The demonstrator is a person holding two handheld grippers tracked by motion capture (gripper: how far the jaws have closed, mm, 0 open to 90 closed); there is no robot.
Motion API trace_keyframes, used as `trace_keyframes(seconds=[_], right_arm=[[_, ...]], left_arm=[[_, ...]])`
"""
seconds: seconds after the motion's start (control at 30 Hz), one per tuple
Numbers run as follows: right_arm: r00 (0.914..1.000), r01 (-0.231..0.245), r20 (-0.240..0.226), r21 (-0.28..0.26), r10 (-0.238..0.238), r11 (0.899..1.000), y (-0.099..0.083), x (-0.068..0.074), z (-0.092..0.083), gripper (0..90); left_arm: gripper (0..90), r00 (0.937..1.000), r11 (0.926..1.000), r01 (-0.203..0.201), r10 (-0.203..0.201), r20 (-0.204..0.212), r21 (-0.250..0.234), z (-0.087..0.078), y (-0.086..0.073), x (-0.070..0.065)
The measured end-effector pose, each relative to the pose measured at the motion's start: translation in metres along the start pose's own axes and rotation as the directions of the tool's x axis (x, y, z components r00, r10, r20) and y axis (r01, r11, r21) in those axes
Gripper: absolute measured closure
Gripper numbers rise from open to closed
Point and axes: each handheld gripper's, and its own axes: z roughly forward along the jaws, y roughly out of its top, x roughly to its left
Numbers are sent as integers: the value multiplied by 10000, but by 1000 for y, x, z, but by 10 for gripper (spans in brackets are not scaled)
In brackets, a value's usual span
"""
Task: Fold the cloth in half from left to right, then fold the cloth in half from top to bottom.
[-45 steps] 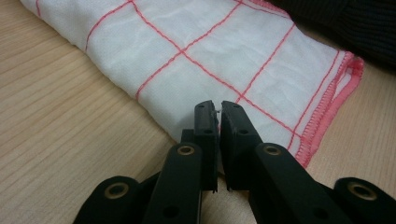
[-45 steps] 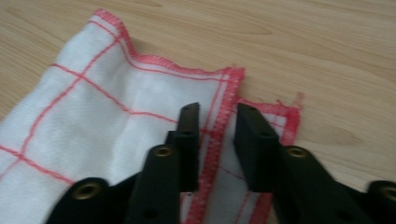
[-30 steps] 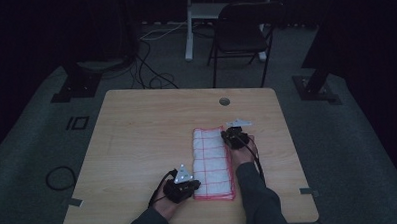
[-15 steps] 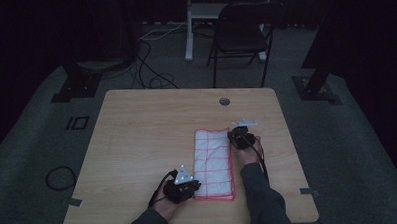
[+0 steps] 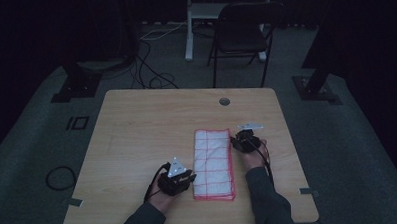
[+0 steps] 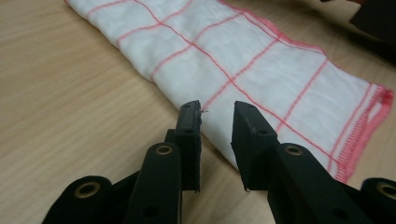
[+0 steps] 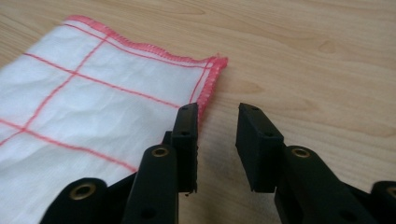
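Wooden table (image 5: 152,123): folded red-checked cloth (image 5: 213,161), no writing; left claw (image 6: 216,114) and right claw (image 7: 217,116) just released.

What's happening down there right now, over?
Left gripper and right gripper just opened, holding nothing. Folded red-checked cloth flat on the table between them. Nothing in the way.

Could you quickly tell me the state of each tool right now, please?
Left tool: just opened, empty, at the cloth.
Right tool: just opened, empty, beside the cloth's corner.
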Motion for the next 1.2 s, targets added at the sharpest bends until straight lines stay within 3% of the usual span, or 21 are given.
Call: trace_keyframes(seconds=[0.07, 0.27, 0.53, 0.87, 1.2], right_arm=[[9997, -27, -227, -67, 25, 10000, -3, -1, -2, 681], [9994, 44, -342, -172, -50, 9998, -8, -4, -7, 667], [9993, 115, -343, -127, -119, 9999, -10, -7, -8, 651], [9990, 174, -419, -150, -180, 9997, -10, -7, -7, 644], [9988, 40, -491, -336, -56, 9994, -4, -8, -8, 637]], left_arm=[[730, 10000, 10000, -62, 61, -75, -54, 0, 2, 3], [709, 9994, 9998, -57, 50, -349, -184, 2, 9, 12], [707, 9975, 9976, 524, -544, -458, -443, 4, 15, 31], [700, 9941, 9961, 689, -732, -802, -554, 7, 22, 48], [678, 9887, 9936, 819, -908, -1194, -774, 21, 48, 65]])
